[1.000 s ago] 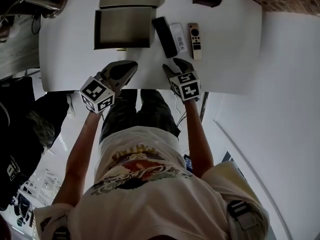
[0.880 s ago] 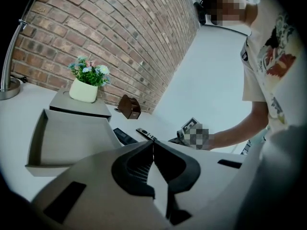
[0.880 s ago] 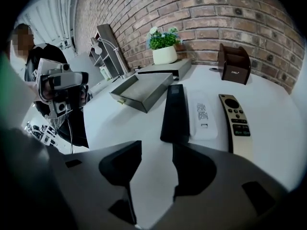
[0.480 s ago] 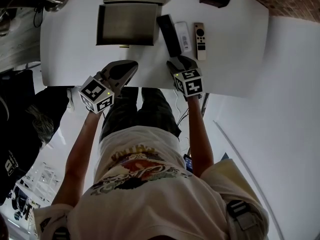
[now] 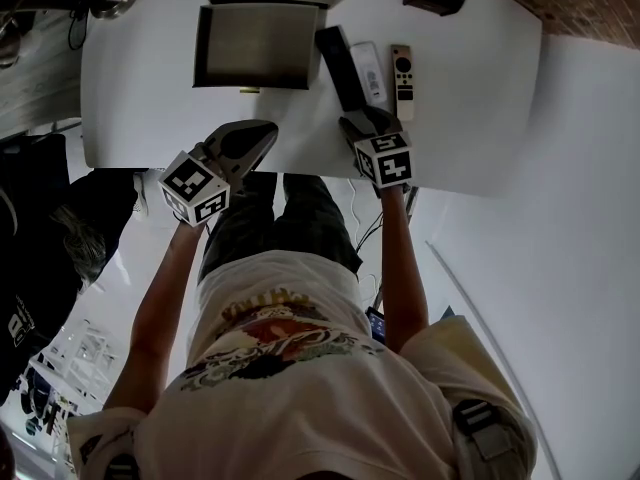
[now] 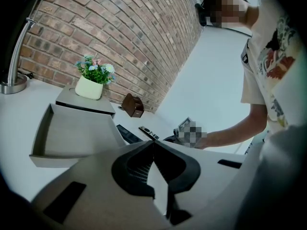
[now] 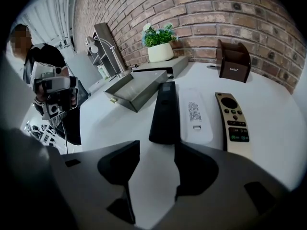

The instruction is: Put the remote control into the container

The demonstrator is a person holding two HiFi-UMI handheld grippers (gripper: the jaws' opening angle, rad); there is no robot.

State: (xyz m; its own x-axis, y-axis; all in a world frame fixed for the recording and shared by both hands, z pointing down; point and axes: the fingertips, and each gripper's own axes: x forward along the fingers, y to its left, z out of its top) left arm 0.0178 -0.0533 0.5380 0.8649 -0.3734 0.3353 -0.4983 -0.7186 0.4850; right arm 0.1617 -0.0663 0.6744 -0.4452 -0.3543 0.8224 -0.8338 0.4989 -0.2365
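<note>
Surface point(image 5: 470, 118): white, filling the upper part of the head view.
Container point(image 5: 255, 46): grey open tray, upper centre of the head view, just left of the three remotes.
Black remote control point(image 7: 164, 111): flat on the surface at the centre of the right gripper view, outside the container and just beside its right wall; near end just beyond the tips of the right claw.
White remote control point(image 7: 194, 115): label side up, just right of the black one.
Beige remote control point(image 7: 231, 122): buttons up, right of the white one, narrow gap between them.
Right claw point(image 7: 157, 150): jaws apart, just been opening; only bare surface between them; aimed steeply down at the near end of the black remote control.
Left claw point(image 6: 153, 143): jaws together, nothing between them; held over the near edge of the surface, below the container in the head view.
Brown holder point(image 7: 233, 61): upright, upper right of the right gripper view, behind the remotes.
Potted plant point(image 7: 159, 42): white pot on a grey riser behind the container.
Lamp point(image 6: 12, 80): base at the left edge of the left gripper view.
</note>
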